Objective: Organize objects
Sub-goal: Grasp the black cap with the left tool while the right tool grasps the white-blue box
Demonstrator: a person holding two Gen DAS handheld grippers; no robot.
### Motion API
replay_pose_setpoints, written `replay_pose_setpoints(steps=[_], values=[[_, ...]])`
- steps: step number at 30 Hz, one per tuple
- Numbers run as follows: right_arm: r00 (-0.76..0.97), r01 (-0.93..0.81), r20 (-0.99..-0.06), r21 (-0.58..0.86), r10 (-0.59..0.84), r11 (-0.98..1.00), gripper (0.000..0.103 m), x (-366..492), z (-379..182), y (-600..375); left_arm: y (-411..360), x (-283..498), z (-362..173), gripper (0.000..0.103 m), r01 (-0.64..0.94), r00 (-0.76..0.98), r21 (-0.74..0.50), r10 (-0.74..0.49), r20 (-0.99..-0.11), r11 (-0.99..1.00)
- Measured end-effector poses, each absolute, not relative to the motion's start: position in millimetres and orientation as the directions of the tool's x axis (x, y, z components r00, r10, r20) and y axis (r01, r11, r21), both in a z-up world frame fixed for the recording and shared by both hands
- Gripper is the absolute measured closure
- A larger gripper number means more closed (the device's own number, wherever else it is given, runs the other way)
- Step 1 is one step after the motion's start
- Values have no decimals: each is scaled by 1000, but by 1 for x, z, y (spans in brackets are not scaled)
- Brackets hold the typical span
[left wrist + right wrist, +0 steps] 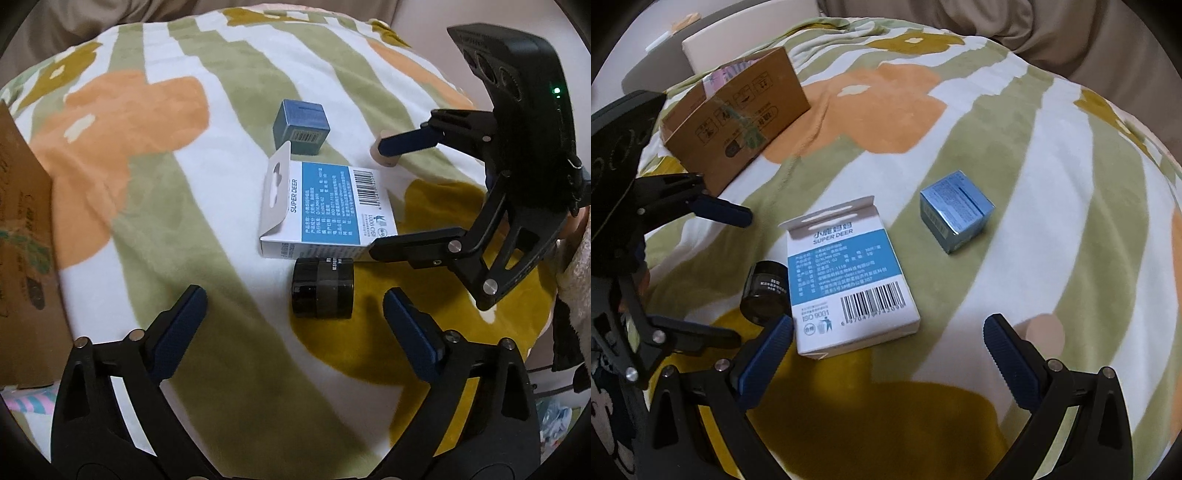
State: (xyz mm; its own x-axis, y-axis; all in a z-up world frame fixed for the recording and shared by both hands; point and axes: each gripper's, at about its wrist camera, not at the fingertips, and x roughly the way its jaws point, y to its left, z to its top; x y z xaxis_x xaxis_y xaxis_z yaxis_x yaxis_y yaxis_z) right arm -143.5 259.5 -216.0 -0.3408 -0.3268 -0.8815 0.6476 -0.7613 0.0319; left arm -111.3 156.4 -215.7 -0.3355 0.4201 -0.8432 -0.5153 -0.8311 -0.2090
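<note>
A white and blue SUPER DEER box (325, 206) (849, 277) lies flat on the flowered blanket. A small black jar (323, 288) (764, 291) lies on its side against the box. A small blue cube box (301, 125) (955, 210) stands further off. A small beige cylinder (384, 149) (1045, 332) lies next to the right gripper's far finger. My left gripper (295, 317) (738, 273) is open and empty, just short of the jar. My right gripper (888, 347) (376, 195) is open and empty, low over the SUPER DEER box's near end.
An open brown cardboard box (738, 122) (26, 258) stands on the blanket (155, 206) to the left. A beige sofa or cushion surface (1089, 44) lies behind the blanket. A pale box (716, 44) sits behind the cardboard box.
</note>
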Motion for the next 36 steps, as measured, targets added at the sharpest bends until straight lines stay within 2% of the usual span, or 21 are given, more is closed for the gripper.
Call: replay_pose_setpoints(steps=[3, 6, 13, 17, 27, 36], values=[[-336, 666, -883, 25, -329, -745, 1, -145, -218, 255, 158, -114, -218, 14, -516, -336, -207, 419, -843, -831], [-313, 679, -890, 35, -332, -733, 7, -147, -222, 251, 160, -117, -220, 19, -516, -337, -201, 413, -846, -833], [-282, 712, -902, 31, -327, -702, 28, -145, -228, 240, 160, -122, -222, 34, -514, -339, -192, 404, -850, -836], [-278, 721, -905, 24, -321, -692, 35, -144, -230, 235, 159, -123, -222, 47, -523, -327, -206, 418, -848, -827], [-289, 713, -911, 1, -295, -701, 36, -142, -230, 229, 160, -117, -221, 73, -537, -287, -258, 461, -840, -803], [-314, 705, -912, -39, -262, -709, 37, -138, -228, 224, 160, -113, -219, 75, -539, -280, -268, 470, -837, -798]])
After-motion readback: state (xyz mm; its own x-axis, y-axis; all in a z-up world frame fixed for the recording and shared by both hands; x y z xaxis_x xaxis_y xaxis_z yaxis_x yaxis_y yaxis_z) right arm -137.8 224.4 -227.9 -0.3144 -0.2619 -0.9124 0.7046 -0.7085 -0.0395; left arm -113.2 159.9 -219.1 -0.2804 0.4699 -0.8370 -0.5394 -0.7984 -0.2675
